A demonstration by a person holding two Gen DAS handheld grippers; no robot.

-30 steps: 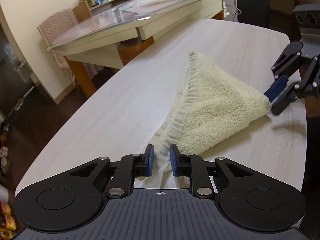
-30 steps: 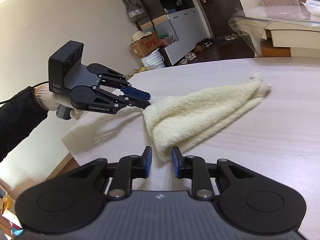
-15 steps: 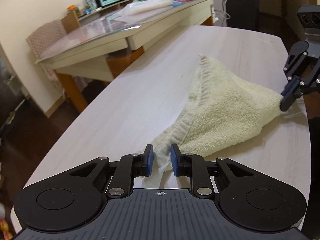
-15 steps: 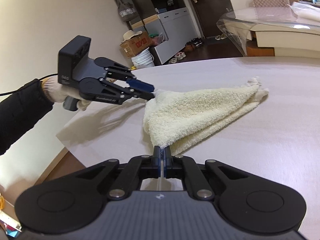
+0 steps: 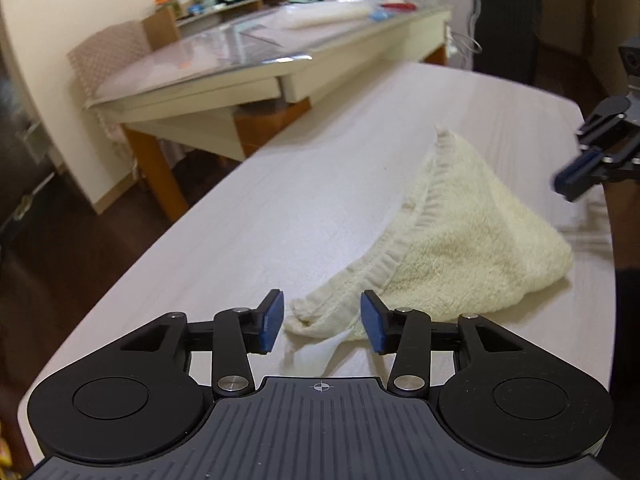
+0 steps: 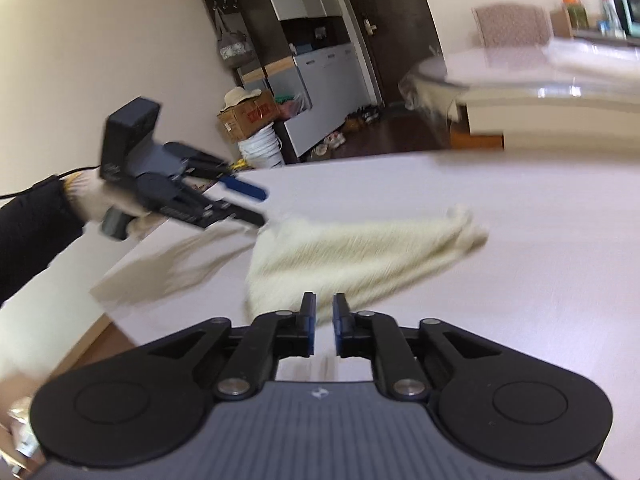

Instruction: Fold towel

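**Both Grippers Let Go of the Folded Towel**

On the pale, wood-grained tabletop point(image 5: 248, 216) lies a cream-yellow terry towel point(image 5: 472, 248), folded into a rough triangle with its ribbed hem running along the left edge in the left wrist view. One narrow corner of the cloth points toward the left gripper point(image 5: 322, 322), and the opposite blunt corner sits toward the right side of the table, near the right gripper point(image 5: 576, 180), which shows blurred at the frame's right edge.

The left gripper's jaws have just been opening. Its blue pads point(image 5: 270, 322) stand well apart, released, with the towel's near corner lying on the table between them; neither pad presses on the cloth.

From the right wrist view, the same towel point(image 6: 352, 252) stretches across the table point(image 6: 520, 240), its far tip bunched at the right. The right gripper point(image 6: 324, 328) has its jaws only narrowly parted, having just been opening slightly. The gap between its pads is bare, showing only table surface, and the towel's near edge lies just beyond the fingertips, so nothing is grasped.

Across the table, the left gripper point(image 6: 260, 206) appears again, held by a hand in a white knit glove point(image 6: 100, 204) with a black sleeve point(image 6: 32, 236) behind it. Its open fingers hover just beside the towel's upper-left corner.

Behind the work table stands a second glass-topped table point(image 5: 224, 64).
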